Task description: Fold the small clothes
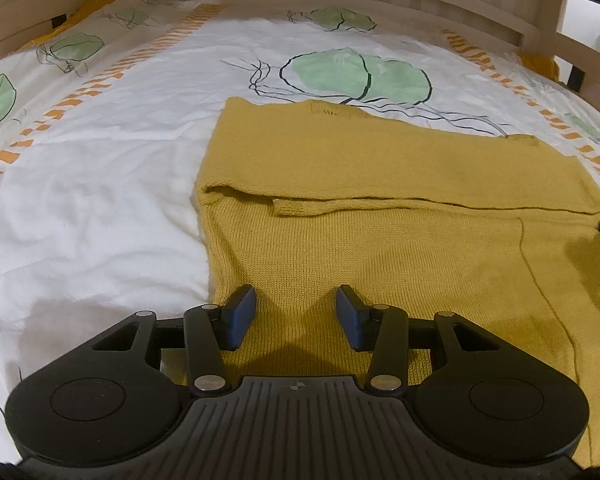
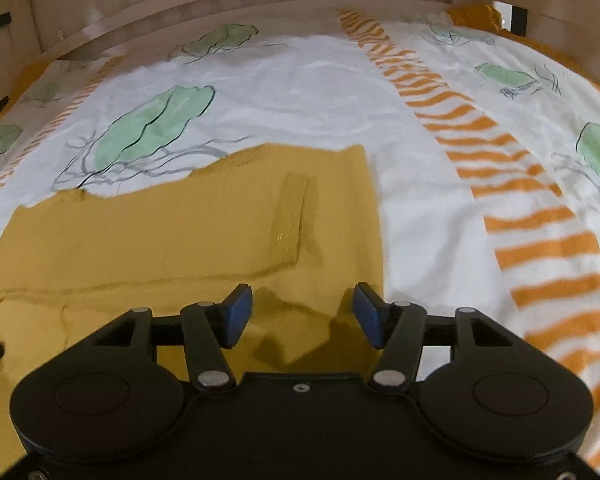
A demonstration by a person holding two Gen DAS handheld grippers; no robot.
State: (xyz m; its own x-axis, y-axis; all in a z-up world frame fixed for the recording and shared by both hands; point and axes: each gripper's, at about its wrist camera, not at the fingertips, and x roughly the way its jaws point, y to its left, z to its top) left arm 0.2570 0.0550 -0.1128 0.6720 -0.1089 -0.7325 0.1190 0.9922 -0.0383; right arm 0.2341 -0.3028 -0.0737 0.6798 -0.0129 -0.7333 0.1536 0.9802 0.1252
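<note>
Nearest the left wrist camera, the left gripper (image 1: 296, 312) hangs with jaws apart and empty over the near left part of a mustard knitted sweater (image 1: 380, 208). That sweater lies partly folded on a white bedspread (image 1: 100, 200) printed with green leaves. Over its right edge, the right gripper (image 2: 302, 314) also stands apart, holding nothing.

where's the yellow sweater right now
The yellow sweater lies flat on the leaf-print bedsheet, partly folded; it is right of centre in the left wrist view and left of centre in the right wrist view, under both open tools.
</note>
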